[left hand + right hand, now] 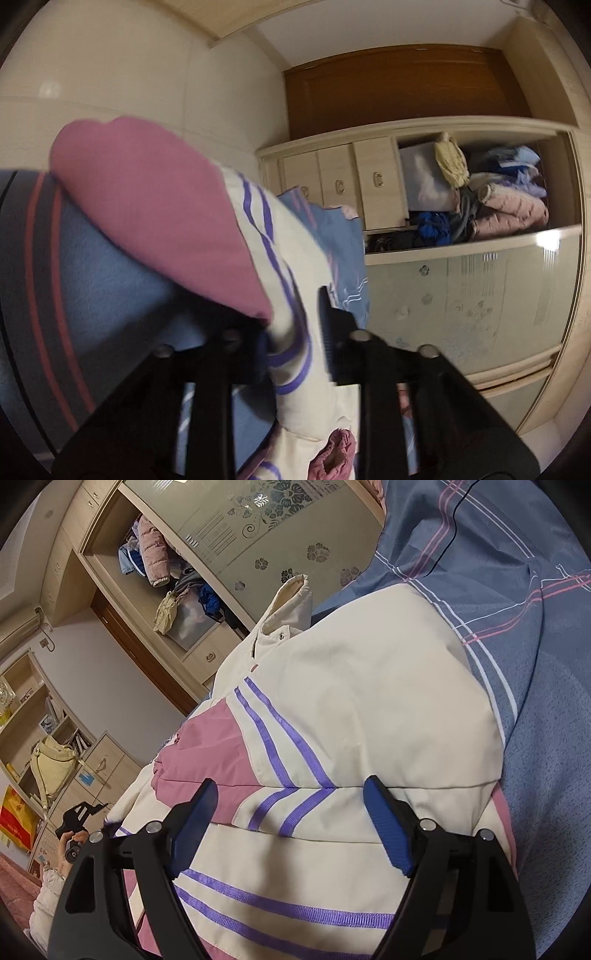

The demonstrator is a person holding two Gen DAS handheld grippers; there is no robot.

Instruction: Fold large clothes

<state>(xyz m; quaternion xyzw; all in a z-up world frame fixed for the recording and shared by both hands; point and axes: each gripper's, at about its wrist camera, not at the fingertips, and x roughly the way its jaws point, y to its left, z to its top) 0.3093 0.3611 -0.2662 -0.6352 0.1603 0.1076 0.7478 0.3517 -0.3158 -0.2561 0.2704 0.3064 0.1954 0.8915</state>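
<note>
The jacket [369, 709], cream with pink panels and purple stripes, is lying spread over a bed [535, 664] covered in a blue plaid sheet, its collar pointing toward the far wardrobe [258, 539].

The left tongs [295, 332] are pinching a bunched fold of the jacket [280, 280]: cream cloth with a purple stripe is squeezed in the narrow gap between the two black fingers, and a pink panel is puffing up just to the left of the grip. That looks like a hold taken on an edge or sleeve so the fabric can be drawn over the body of the garment. In the right wrist view, this tool is showing only as a small dark shape at the near left, held by a person's hand [72, 843] in a pale padded sleeve, and its grip cannot be read from there.

The right tongs [291, 808] are standing spread wide, their blue pads apart and hovering over the jacket's front, near the point where the purple stripes meet in a V. No cloth is caught between them. Whether the fingertips are touching the fabric cannot be told. Placed there, they seem to be waiting to pin the middle down while the left side does the folding.

The fold itself is judged barely begun, since most of the jacket is lying open and flat.
</note>
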